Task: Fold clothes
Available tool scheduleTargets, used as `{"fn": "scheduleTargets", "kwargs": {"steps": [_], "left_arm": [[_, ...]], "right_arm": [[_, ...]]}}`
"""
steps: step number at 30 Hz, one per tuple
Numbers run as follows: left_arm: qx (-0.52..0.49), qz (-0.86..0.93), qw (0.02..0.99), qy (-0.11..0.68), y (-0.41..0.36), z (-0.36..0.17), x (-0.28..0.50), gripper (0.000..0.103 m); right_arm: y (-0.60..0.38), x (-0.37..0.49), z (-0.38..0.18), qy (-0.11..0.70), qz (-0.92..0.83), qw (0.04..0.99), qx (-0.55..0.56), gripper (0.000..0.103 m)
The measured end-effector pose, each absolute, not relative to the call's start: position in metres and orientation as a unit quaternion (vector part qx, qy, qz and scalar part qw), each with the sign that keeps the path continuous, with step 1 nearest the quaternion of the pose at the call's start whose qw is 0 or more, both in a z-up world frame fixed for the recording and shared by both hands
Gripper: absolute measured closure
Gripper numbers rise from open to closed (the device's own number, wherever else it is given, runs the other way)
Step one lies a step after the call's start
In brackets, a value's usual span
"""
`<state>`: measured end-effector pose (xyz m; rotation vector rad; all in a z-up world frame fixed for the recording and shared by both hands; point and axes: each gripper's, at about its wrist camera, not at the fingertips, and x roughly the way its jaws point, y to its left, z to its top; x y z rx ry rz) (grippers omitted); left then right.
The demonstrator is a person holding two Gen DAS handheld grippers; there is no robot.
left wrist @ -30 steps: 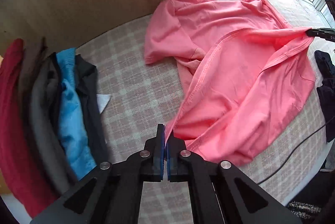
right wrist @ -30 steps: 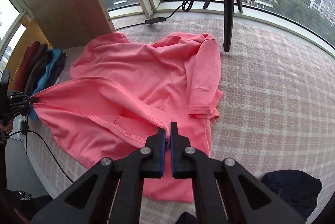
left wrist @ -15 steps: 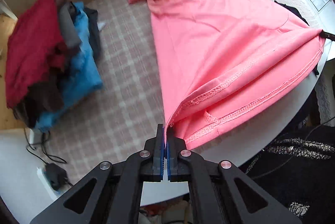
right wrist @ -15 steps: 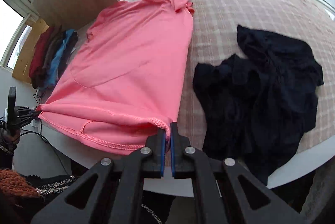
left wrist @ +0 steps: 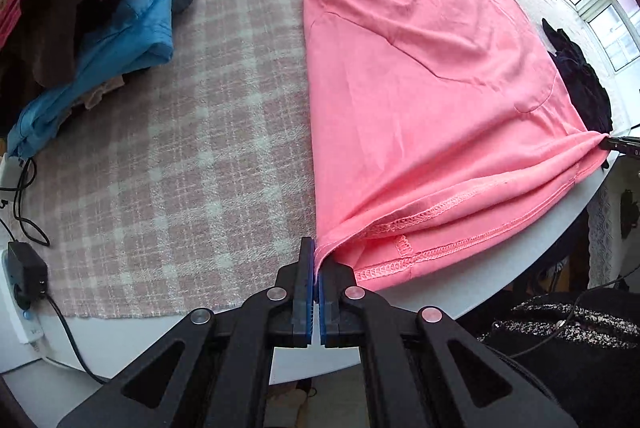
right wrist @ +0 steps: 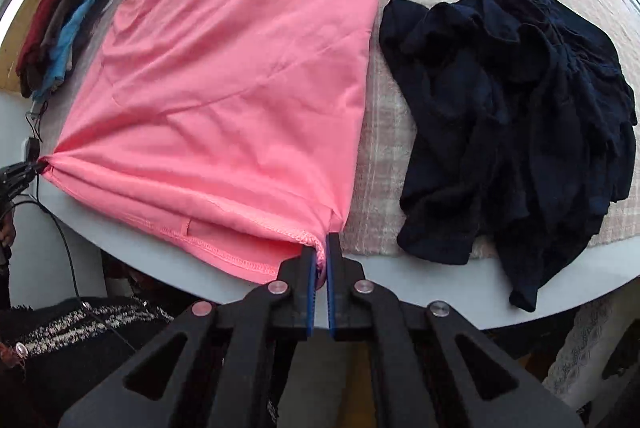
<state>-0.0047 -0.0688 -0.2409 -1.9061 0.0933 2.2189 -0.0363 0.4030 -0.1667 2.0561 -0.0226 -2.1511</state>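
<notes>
1. My left tool [left wrist: 319,264] and right tool [right wrist: 321,256] each pinch a hem corner of the pink cotton T-shirt [left wrist: 420,68].
2. Ahead, I've dragged it flat, hem overhanging the table [left wrist: 520,252] edge: ready for folding.
3. Beyond: dark crumpled clothes [right wrist: 520,100], folded stack [left wrist: 100,8].

One pink cotton T-shirt [left wrist: 420,76] is counted ahead of the jaws, and two black two-finger grippers [left wrist: 318,260] [right wrist: 320,252] are pinched on its hem corners. One crumpled dark navy garment [right wrist: 520,100] is counted (right of the right jaws), and one stack of folded clothes [left wrist: 92,0] left of the left jaws.
</notes>
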Motion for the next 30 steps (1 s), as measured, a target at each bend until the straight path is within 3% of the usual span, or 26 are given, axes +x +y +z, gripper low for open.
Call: {"fn": "scheduleTargets", "kwargs": {"steps": [3, 5, 7, 11, 14, 19, 24, 30], "left_arm": [[-0.642, 0.757, 0.122, 0.019, -0.065, -0.245, -0.002, 0.102], [-0.639, 0.759, 0.125, 0.005, -0.067, -0.247, -0.001, 0.102], [-0.639, 0.759, 0.124, -0.006, -0.07, -0.25, -0.002, 0.102], [-0.639, 0.759, 0.122, -0.011, -0.073, -0.254, -0.003, 0.102], [-0.637, 0.76, 0.127, -0.014, -0.073, -0.256, -0.005, 0.102], [-0.642, 0.755, 0.134, -0.017, -0.073, -0.261, -0.011, 0.102], [-0.659, 0.739, 0.139, 0.001, -0.067, -0.26, -0.021, 0.102], [-0.677, 0.721, 0.144, 0.013, -0.058, -0.257, -0.034, 0.102]], "right_arm": [[0.39, -0.053, -0.127, 0.026, -0.728, 0.097, 0.679, 0.096], [0.362, -0.083, -0.094, 0.04, -0.747, 0.135, 0.65, 0.089], [0.324, -0.118, -0.064, 0.059, -0.763, 0.181, 0.618, 0.067], [0.258, -0.142, -0.044, 0.194, -0.747, 0.228, 0.593, 0.067], [0.273, -0.146, -0.071, 0.227, -0.731, 0.177, 0.618, 0.068], [0.337, -0.126, -0.128, 0.101, -0.741, 0.125, 0.652, 0.068], [0.364, -0.108, -0.17, 0.033, -0.76, 0.109, 0.639, 0.068], [0.351, -0.11, -0.209, 0.048, -0.764, 0.14, 0.628, 0.069]]}}
